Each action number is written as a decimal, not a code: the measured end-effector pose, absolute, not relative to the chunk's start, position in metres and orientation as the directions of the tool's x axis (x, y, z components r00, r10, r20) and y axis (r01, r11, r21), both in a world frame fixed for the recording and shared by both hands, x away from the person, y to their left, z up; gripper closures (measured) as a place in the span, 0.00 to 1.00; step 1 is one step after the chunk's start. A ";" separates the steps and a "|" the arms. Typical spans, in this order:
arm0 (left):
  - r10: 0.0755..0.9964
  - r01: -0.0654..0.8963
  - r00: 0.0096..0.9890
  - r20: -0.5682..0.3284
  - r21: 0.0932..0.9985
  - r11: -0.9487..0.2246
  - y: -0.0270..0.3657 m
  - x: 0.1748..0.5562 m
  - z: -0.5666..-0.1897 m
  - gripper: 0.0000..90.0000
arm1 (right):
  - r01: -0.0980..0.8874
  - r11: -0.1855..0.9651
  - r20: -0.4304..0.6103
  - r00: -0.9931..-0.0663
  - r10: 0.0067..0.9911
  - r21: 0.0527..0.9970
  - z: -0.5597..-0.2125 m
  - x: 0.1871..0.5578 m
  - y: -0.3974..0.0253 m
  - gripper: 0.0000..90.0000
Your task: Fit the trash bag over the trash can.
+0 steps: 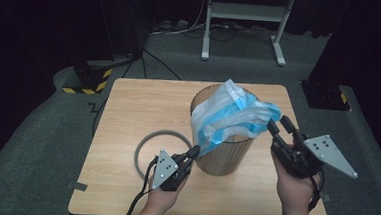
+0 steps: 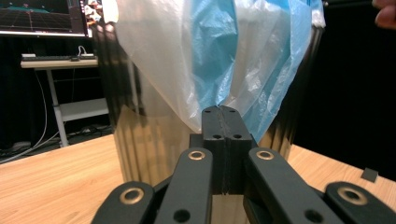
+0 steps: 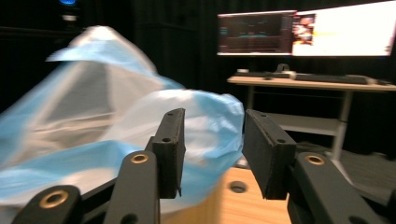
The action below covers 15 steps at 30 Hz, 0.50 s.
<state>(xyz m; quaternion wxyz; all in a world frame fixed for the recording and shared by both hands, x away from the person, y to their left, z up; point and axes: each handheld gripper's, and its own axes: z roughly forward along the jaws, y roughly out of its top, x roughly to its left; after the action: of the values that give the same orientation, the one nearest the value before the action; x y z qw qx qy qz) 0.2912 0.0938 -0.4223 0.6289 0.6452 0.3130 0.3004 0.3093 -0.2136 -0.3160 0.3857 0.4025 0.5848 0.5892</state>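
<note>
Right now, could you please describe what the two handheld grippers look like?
Both the left gripper and right gripper are black, with flat rectangular jaws on linkage arms with brass-coloured pivots. Each carries a grey triangular plate with dark dots and trails a black cable.

Grey ring [image 1: 161,153] on wooden table [image 1: 127,133], white stand [image 1: 244,20], monitors [image 3: 303,32], keyboard [image 3: 322,78]

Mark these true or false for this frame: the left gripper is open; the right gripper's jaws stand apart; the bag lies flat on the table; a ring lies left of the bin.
1. The left gripper is open: false, its jaws are shut on the bag.
2. The right gripper has its jaws apart: true.
3. The bag lies flat on the table: false, it sits in the bin.
4. A ring lies left of the bin: true.
</note>
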 end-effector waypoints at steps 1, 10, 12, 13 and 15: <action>0.781 0.026 0.625 -0.007 1.000 -0.011 0.093 0.291 -0.423 1.00 | 0.014 -0.008 0.013 -0.396 0.918 1.000 -0.316 0.306 -0.207 0.62; 0.769 0.024 0.639 0.009 0.999 -0.032 0.088 0.286 -0.426 1.00 | 0.007 0.024 -0.019 -0.417 0.909 1.000 -0.318 0.306 -0.192 0.58; 0.770 0.026 0.638 0.005 0.999 -0.028 0.088 0.286 -0.428 1.00 | 0.041 0.039 -0.018 -0.427 0.904 0.998 -0.320 0.316 -0.189 0.57; 0.772 0.027 0.636 0.003 0.999 -0.026 0.089 0.286 -0.429 1.00 | 0.062 0.038 -0.007 -0.428 0.904 0.997 -0.321 0.319 -0.189 0.56; 0.775 0.034 0.632 -0.007 0.999 -0.019 0.091 0.286 -0.431 1.00 | 0.078 0.016 0.020 -0.432 0.902 0.997 -0.325 0.320 -0.191 0.56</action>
<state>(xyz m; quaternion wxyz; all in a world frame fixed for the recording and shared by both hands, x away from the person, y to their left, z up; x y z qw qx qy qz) 0.2859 0.0915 -0.4313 0.6276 0.6497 0.3113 0.2952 0.3195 -0.1913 -0.3253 0.3559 0.3967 0.6175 0.5785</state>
